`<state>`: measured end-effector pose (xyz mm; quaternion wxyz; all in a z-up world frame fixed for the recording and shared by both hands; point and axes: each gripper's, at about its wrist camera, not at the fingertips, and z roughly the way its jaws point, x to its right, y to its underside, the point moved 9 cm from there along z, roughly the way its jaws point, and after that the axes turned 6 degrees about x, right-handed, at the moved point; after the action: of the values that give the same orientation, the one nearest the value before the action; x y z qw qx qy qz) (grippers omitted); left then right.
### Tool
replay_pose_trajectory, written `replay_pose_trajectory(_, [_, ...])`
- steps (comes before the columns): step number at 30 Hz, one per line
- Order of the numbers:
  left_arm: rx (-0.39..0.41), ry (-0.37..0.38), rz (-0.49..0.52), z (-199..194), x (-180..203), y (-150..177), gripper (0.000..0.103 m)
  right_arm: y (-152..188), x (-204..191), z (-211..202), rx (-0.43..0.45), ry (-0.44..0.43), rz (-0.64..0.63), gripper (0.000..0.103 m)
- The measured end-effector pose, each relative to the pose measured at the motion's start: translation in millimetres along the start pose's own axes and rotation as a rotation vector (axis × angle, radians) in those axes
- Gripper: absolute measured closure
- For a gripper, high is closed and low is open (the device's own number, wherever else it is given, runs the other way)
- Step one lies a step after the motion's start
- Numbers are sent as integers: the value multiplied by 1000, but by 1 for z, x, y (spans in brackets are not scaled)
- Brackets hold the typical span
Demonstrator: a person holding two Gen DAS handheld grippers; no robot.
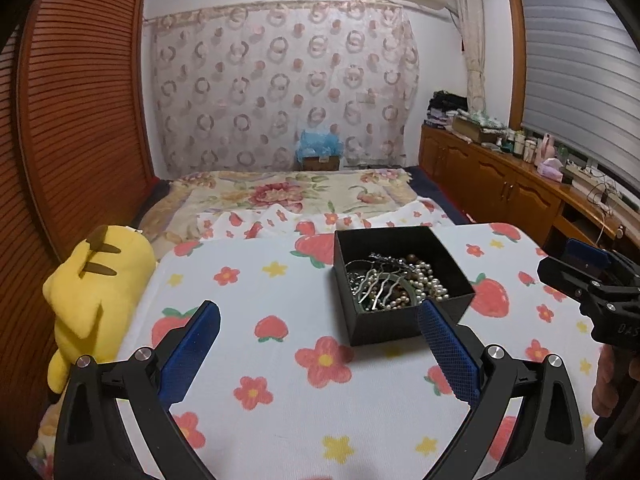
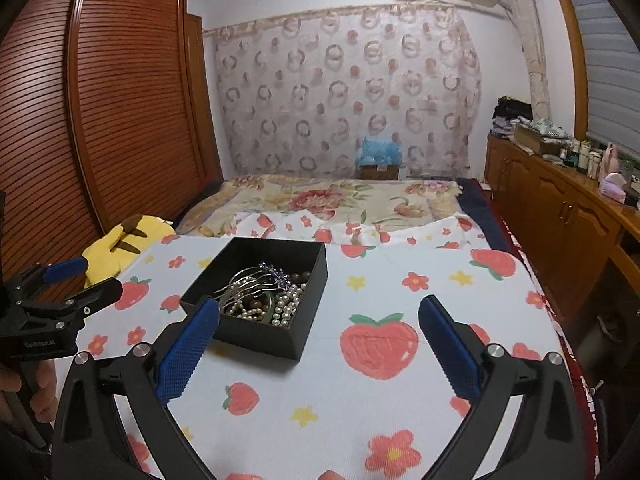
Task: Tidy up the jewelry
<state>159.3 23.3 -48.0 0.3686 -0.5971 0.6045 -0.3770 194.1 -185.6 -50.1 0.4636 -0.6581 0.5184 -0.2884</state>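
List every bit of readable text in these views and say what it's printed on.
"DAS": pale letters on the black body of the right claw, cut off at the frame edge.
Pale label on the left claw body: too blurred to read.
Label on the cardboard box behind the bed: too small to read.
Nothing else is legible.

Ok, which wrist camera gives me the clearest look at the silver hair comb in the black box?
The right wrist view: the silver hair comb lies on top of the pearls, its curved prongs and jeweled top unobstructed. In the left wrist view the comb sits behind the black box front wall, prongs pointing toward the camera, more tangled among the beads.
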Motion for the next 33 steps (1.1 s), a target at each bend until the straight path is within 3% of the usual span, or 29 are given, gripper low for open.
replay_pose_trajectory(14, [51, -16, -6, -40, 3, -4, 7, -1, -8, -54, 94, 6, 8, 2])
replay_pose_trajectory(33, [58, -16, -8, -45, 3, -3, 7, -2, -9, -58, 104, 14, 4, 2])
